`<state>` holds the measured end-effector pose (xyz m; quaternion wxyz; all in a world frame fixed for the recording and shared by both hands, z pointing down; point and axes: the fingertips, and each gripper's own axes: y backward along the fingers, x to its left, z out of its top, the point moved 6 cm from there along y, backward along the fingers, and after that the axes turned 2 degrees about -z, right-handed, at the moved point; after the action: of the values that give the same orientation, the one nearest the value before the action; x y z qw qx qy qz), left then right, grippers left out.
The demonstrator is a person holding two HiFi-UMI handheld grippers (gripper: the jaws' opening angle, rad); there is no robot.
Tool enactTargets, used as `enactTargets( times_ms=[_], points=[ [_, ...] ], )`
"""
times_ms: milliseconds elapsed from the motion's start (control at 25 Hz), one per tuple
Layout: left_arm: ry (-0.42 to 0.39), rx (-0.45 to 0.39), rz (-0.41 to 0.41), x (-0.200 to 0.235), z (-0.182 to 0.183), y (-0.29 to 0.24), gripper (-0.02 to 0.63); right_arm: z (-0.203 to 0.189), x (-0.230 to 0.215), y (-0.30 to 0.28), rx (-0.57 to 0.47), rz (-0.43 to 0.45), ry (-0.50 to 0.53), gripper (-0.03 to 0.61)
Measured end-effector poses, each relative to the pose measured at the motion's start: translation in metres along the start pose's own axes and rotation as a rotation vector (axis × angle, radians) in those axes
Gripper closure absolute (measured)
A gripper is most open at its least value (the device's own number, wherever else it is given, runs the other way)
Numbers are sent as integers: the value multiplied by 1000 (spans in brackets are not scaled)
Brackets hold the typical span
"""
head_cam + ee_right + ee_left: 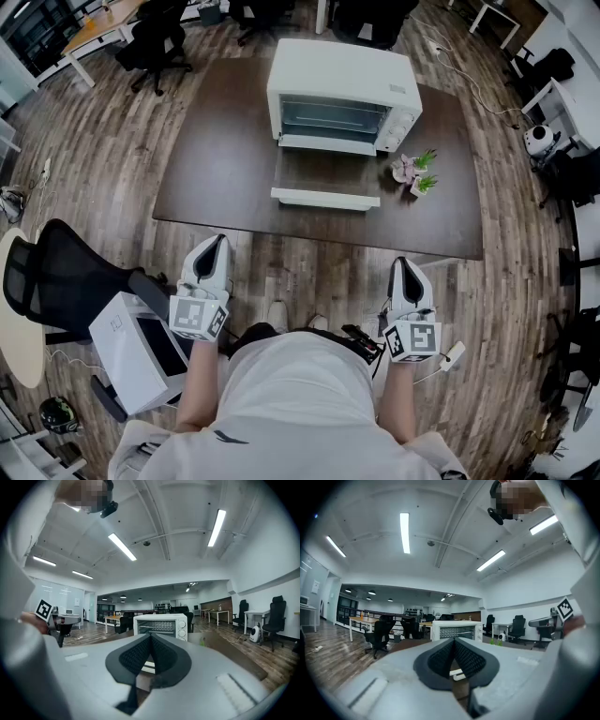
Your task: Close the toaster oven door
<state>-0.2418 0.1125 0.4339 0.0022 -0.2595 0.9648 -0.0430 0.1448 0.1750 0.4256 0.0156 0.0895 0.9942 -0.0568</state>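
Observation:
A white toaster oven [343, 94] stands on the dark brown table [216, 169], its door [325, 185] folded down flat toward me with the white handle bar at the front edge. Both grippers hang short of the table's near edge, over the floor. My left gripper [214, 244] points at the table, jaws shut with nothing between them. Over to the right, my right gripper [401, 266] is likewise shut and empty. The left gripper view shows the toaster oven [456, 630] straight ahead beyond the closed jaws, as does the right gripper view, toaster oven [161, 625] centred.
Two small potted plants [415, 172] sit on the table right of the open door. A black office chair [66, 277] and a white box [136, 349] stand at my left. More chairs and desks ring the room on the wood floor.

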Motion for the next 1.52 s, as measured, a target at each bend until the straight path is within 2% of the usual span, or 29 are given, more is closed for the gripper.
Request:
enactTargets(
  times_ms=[560, 960, 1240, 1360, 1520],
  points=[
    [16, 10, -3, 6, -2, -4, 612, 0, 1, -5, -17, -11, -54, 578],
    [45, 21, -28, 31, -6, -16, 611, 3, 11, -23, -25, -70, -59, 577],
    [78, 20, -96, 48, -8, -45, 611, 8, 19, -36, -11, -128, -52, 577],
    [74, 23, -120, 53, -8, -62, 611, 4, 21, -49, 9, -123, -51, 577],
    [65, 34, -112, 57, -9, -92, 611, 4, 12, -74, 28, -101, -17, 577]
  ],
)
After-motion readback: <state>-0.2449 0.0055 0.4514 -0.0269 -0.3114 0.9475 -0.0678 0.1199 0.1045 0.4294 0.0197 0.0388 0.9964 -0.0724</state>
